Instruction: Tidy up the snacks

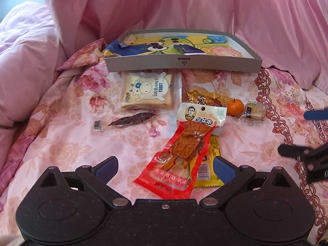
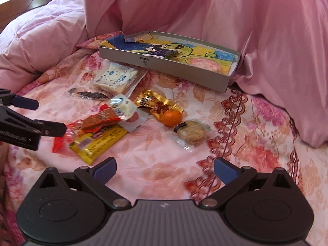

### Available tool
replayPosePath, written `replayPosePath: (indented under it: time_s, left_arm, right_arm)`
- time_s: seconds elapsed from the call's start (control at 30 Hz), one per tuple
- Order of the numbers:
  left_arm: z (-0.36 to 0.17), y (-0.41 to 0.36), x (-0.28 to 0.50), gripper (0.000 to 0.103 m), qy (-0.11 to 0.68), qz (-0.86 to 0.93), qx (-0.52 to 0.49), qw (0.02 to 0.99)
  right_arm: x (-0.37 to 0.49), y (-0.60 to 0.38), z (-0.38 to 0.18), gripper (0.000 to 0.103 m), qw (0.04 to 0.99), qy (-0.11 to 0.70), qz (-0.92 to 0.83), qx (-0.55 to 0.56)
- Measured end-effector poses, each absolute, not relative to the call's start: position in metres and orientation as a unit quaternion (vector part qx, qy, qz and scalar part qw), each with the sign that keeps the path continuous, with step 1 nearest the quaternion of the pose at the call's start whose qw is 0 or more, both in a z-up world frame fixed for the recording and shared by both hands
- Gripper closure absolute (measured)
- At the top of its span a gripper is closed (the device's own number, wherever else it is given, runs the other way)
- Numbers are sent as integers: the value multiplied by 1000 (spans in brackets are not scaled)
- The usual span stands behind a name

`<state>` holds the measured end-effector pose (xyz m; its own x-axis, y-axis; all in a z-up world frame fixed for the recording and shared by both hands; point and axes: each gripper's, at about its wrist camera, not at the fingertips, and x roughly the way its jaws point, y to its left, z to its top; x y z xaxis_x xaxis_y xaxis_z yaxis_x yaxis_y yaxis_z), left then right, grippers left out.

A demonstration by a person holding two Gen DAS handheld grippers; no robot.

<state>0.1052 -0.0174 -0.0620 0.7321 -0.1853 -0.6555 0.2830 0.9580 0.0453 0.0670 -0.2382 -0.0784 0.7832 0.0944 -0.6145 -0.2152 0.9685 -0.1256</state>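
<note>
A grey box [image 1: 182, 64] [image 2: 164, 66] with a cartoon-printed lining stands at the back of the bed. In front of it lie a toast pack [image 1: 146, 91] [image 2: 115, 79], a dark dried snack [image 1: 131, 120] [image 2: 91, 95], a gold packet [image 1: 205, 98] [image 2: 157, 102], a mandarin [image 1: 235, 107] [image 2: 171, 118] and a wrapped cookie [image 1: 253, 111] [image 2: 191, 134]. A red tofu-skewer packet [image 1: 180, 153] [image 2: 92, 125] lies on a yellow bar [image 1: 211, 164] [image 2: 98, 141]. My left gripper [image 1: 165, 166] is open around the red packet's lower end. My right gripper [image 2: 164, 171] is open over bare bedspread.
The snacks lie on a pink floral bedspread [image 1: 61, 143] [image 2: 155, 164]. A bunched pink duvet [image 1: 184, 6] [image 2: 205, 10] rises behind and beside the box. The right gripper shows at the right edge of the left wrist view [image 1: 307, 153].
</note>
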Motion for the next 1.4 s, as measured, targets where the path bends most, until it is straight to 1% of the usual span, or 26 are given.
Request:
replayPosePath:
  time_s: [0.1,0.3,0.47,0.63,0.97,1.1,1.13,1.2,1.27,1.3,1.4]
  left_arm:
    - [-68,-21,115,4,346,-139,78,925]
    - [-81,-31,137,4,358,-172,94,913]
    - [-88,-37,149,4,358,-202,95,907]
    - [-96,-41,164,6,375,-210,102,897]
    - [-104,-25,190,7,416,-210,33,884]
    - [-104,-23,192,12,419,-216,20,881]
    - [-103,-23,192,17,421,-220,16,880]
    - [-102,-24,190,23,423,-226,8,877]
    - [-101,-25,189,26,427,-227,6,876]
    - [-100,-25,188,32,428,-228,4,874]
    - [-98,-26,186,33,444,-222,-9,868]
  right_arm:
    - [79,-249,-84,0,941,307,89,-107]
    - [114,-271,-102,0,939,315,113,-79]
    - [138,-282,-109,0,939,307,133,-77]
    - [160,-294,-116,0,937,308,152,-58]
    - [183,-287,-128,0,929,306,189,-81]
    - [186,-284,-133,0,927,312,196,-77]
    - [186,-283,-133,0,926,312,197,-76]
    - [185,-282,-134,0,925,313,202,-73]
    - [182,-279,-135,0,925,312,205,-76]
    - [181,-277,-135,0,924,312,206,-79]
    - [178,-272,-135,2,921,314,215,-83]
